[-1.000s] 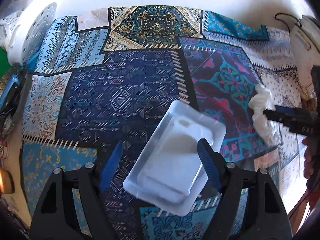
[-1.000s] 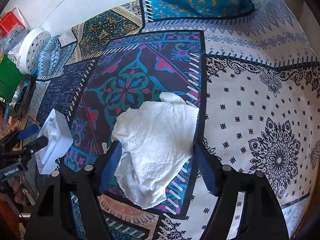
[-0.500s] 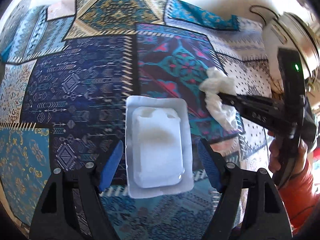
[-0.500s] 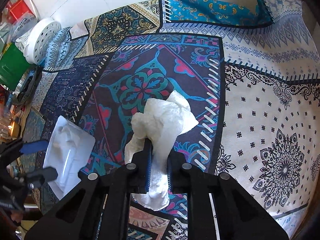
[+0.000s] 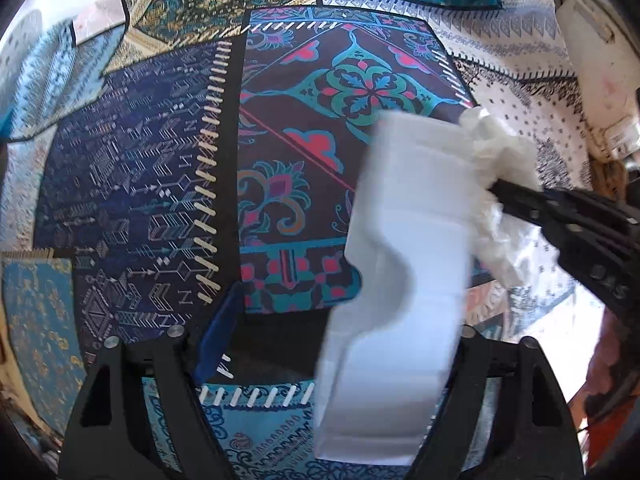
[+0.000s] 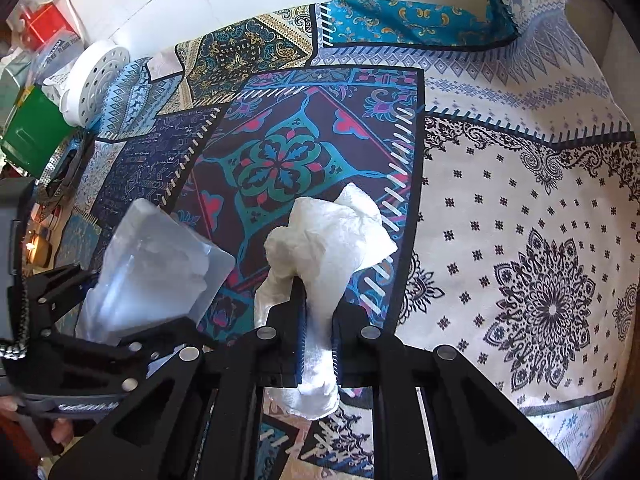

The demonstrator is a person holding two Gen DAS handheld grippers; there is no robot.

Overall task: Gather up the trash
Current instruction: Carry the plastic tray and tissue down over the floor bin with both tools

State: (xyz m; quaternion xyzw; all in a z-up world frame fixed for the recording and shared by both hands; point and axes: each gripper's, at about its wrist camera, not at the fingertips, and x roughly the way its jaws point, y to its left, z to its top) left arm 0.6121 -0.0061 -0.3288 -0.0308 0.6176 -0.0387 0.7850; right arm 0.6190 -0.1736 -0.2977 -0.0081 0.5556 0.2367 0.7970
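**Tissue pinched, plastic tray half-caught**

Trash status: the right gripper [image 6: 318, 344] has its jaws squeezed nearly together on a crumpled white paper towel [image 6: 332, 236], which bulges out above the fingers and hangs below them, over the dark floral panel of the patchwork cloth [image 6: 520, 200]. Soft, featherlight stuff, so a pinch anywhere through the bunched middle does the job; the only worry I'd have is a loose flap tearing or slipping out.

The left gripper [image 5: 332, 344] stands fairly wide with the clear plastic blister tray [image 5: 404, 248] between its jaws. The tray leans against the right-hand finger and sits well apart from the blue left pad [image 5: 218, 340], so I can't tell if it's actually gripped; it's blurred too. It hangs just left of the paper towel, over the same floral panel.

That tray looks thin, slick and springy. I'd guess it flexes or pops out if squeezed across the hollow moulded part, so take it across the flat rim.
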